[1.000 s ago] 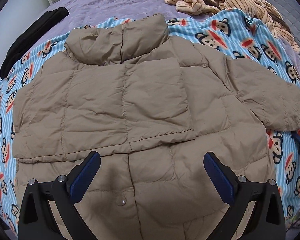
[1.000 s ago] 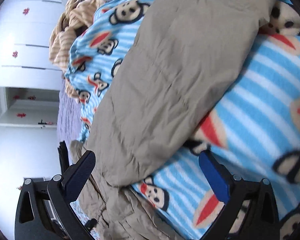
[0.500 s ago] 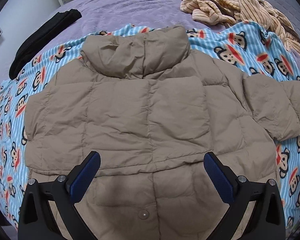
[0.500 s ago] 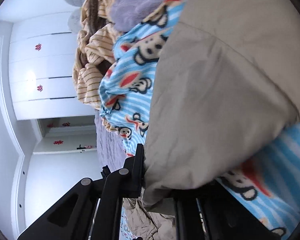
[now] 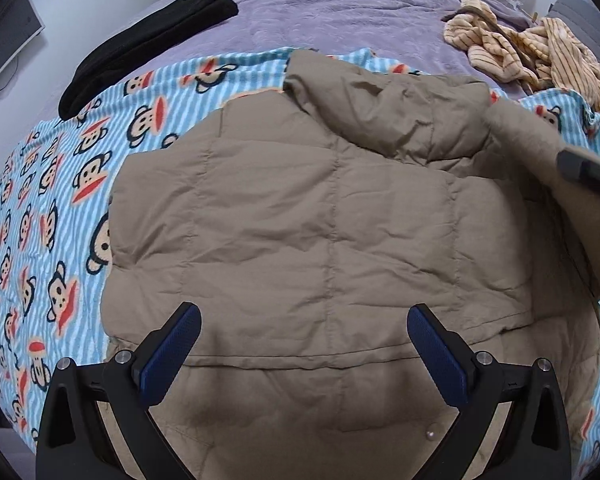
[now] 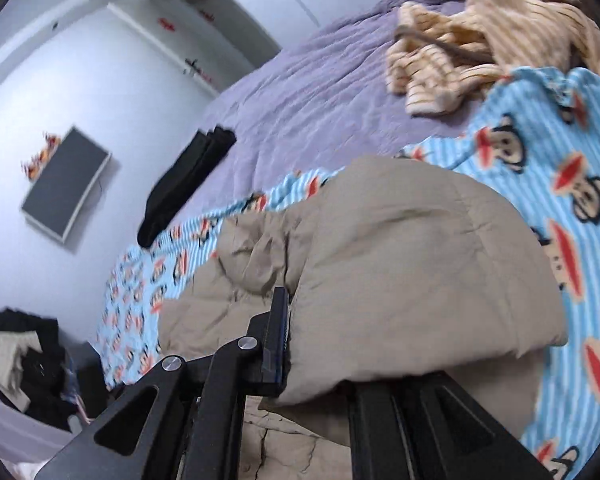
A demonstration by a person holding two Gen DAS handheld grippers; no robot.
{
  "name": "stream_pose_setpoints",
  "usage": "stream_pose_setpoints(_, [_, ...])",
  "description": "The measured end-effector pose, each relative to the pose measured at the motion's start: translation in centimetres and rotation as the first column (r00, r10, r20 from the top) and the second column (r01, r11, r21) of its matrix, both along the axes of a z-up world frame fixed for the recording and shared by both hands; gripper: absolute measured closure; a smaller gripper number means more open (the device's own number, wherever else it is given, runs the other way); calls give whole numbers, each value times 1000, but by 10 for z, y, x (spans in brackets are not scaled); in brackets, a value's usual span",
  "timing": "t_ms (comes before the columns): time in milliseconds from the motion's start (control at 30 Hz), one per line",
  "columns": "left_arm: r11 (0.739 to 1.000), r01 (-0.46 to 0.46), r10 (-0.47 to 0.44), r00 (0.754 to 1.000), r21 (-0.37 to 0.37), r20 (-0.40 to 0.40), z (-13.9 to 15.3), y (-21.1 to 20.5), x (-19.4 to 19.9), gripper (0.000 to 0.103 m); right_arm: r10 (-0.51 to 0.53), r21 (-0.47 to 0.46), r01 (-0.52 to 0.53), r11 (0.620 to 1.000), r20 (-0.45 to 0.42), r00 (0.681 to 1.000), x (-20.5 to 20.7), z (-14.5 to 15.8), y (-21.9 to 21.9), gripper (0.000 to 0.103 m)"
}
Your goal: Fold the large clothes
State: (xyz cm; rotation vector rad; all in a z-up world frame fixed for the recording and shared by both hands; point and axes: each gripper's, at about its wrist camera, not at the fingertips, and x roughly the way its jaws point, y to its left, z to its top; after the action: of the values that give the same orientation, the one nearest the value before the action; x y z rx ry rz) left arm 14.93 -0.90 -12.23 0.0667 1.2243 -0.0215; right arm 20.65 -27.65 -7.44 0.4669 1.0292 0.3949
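Sleeve pinched, far pad buried

Jacket (image 5: 324, 216) spread on monkey blanket (image 5: 60, 208), hem cut off by frame. Right gripper (image 6: 300, 344) clamped on sleeve (image 6: 400, 280); right-hand finger hidden under fabric. Left gripper (image 5: 304, 348) spread wide w/ nothing between, hovering over lower jacket. Right-wrist bkgd blurred.

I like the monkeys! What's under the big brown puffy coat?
The tan quilted puffer jacket lies on a blue striped monkey-print blanket, over a purple bedspread. Whatever sits directly beneath the jacket is covered.
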Motion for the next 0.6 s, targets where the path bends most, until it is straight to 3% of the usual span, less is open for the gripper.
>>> stream_pose_setpoints(133, [1000,-28,28,1000,-9,-5,-9,21,3,0,81,-71,-89,994,-113,990,-5,-51,60,93])
stream_pose_setpoints(267, [1000,-14,14,1000,-14,-7,-14,27,3,0,51,-106,-73,992,-195,980,-20,-90,67,93])
stream_pose_setpoints(500, [999,37,-37,999,-27,-4,-11,22,2,0,-10,-107,-18,994,-254,967,-30,-105,54,92])
stream_pose_setpoints(533, [999,43,-43,999,-30,-1,-10,21,2,0,-20,-104,-8,995,-262,965,-31,-104,52,88])
stream_pose_setpoints(600, [998,52,-52,999,-43,6,-7,23,2,0,-35,-84,12,996,-275,961,-33,-100,49,64])
